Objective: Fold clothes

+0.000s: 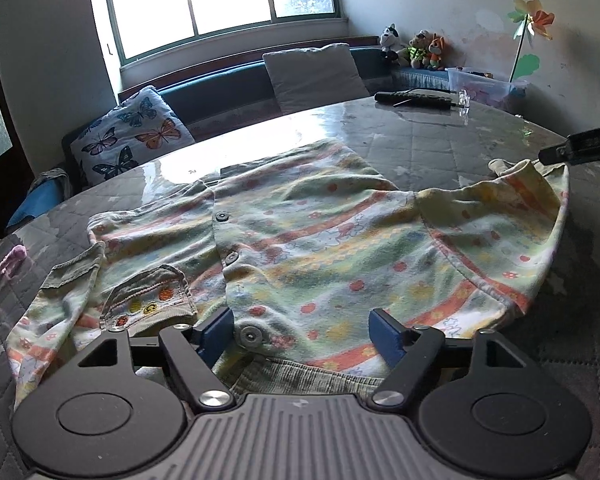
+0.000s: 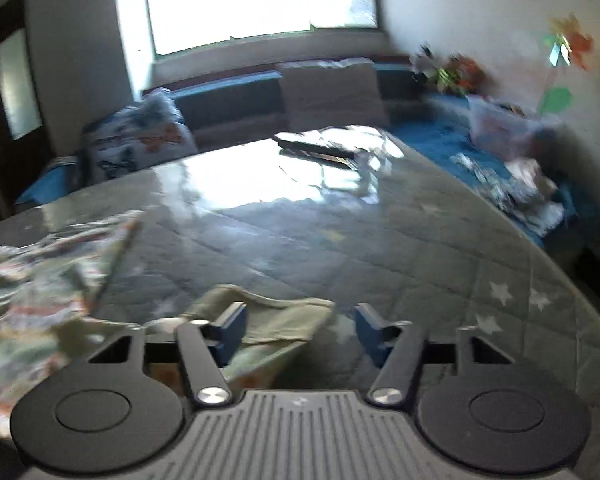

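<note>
A child's button-front top (image 1: 300, 240) with pastel stripes and flowers lies spread on the round table (image 1: 420, 132). My left gripper (image 1: 302, 336) is open, its blue fingers straddling the garment's near hem by a snap button. The right gripper (image 1: 580, 146) shows at the right edge of the left wrist view, by the raised sleeve cuff (image 1: 516, 168). In the blurred right wrist view my right gripper (image 2: 300, 328) is open, with the olive cuff (image 2: 276, 316) lying between its fingers and the rest of the top (image 2: 40, 272) at left.
A dark umbrella-like object (image 1: 414, 99) and a small clear item (image 1: 464, 100) lie at the table's far edge. A bench with a butterfly pillow (image 1: 132, 136), a grey cushion (image 1: 316, 76), plush toys (image 1: 416, 50) and a plastic bin (image 1: 488, 88) runs behind. A small pink thing (image 1: 12, 260) lies at left.
</note>
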